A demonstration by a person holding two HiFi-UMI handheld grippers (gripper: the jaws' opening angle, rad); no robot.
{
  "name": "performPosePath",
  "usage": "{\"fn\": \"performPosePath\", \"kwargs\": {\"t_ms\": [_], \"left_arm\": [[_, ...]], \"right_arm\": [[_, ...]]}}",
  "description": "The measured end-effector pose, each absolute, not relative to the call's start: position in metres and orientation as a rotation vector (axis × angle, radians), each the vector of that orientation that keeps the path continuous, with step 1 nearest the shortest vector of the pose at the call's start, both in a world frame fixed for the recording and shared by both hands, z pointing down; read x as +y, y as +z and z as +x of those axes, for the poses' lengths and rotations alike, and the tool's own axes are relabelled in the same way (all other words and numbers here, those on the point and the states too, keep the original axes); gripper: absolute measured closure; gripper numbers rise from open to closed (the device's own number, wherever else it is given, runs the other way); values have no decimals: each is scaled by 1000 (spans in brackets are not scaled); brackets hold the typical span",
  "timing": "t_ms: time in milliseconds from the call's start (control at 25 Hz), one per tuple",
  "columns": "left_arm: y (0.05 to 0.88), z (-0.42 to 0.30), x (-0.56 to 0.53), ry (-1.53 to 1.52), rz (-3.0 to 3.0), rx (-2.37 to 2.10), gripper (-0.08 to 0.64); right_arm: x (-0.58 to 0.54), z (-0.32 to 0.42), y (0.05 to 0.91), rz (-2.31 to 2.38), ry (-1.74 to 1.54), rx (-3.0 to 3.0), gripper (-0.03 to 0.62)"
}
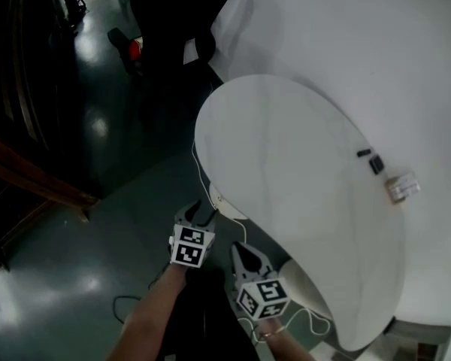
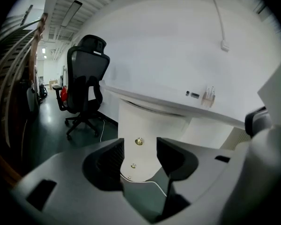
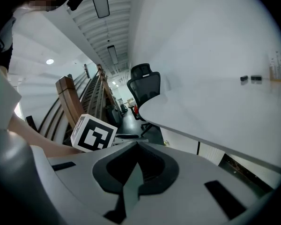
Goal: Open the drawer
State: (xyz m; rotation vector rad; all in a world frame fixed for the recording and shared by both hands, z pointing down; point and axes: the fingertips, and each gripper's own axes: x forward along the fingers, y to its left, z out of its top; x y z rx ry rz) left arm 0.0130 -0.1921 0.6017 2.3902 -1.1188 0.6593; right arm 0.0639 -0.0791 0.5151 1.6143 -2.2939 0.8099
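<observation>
L gripper (image 2: 139, 154): jaws wide apart, nothing pinched. Through the gap, at its 12 o'clock, sits the white drawer front (image 2: 136, 121) w/ a brass knob (image 2: 139, 141), apart from the pads, under the white desk (image 2: 178, 106). R gripper (image 3: 137, 148): jaws closed together, empty; in head view it's at 4 o'clock of the L one, near it. Office chair (image 2: 85, 86) at the drawer's 10 o'clock. White cable (image 2: 155, 185) on the floor at the drawer's 6 o'clock.
</observation>
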Motion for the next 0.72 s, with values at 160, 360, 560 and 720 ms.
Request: {"fn": "performPosePath", "kwargs": {"t_ms": [160,360,560,720], "left_arm": [[625,23,-206,666,2389,-1138,360],[651,43,-221,642,2430,-1130,359],[674,57,-238,603,2481,-1116,360],[692,65,-243,591,2496,-1089,360]], "right_arm": [[-81,71,539,1605,834,-2262,589],[-85,75,574,1583,817,-2251,589],[-99,74,608,1584,794,-2268,589],[-106,77,625,1596,766,-2274,589]]}}
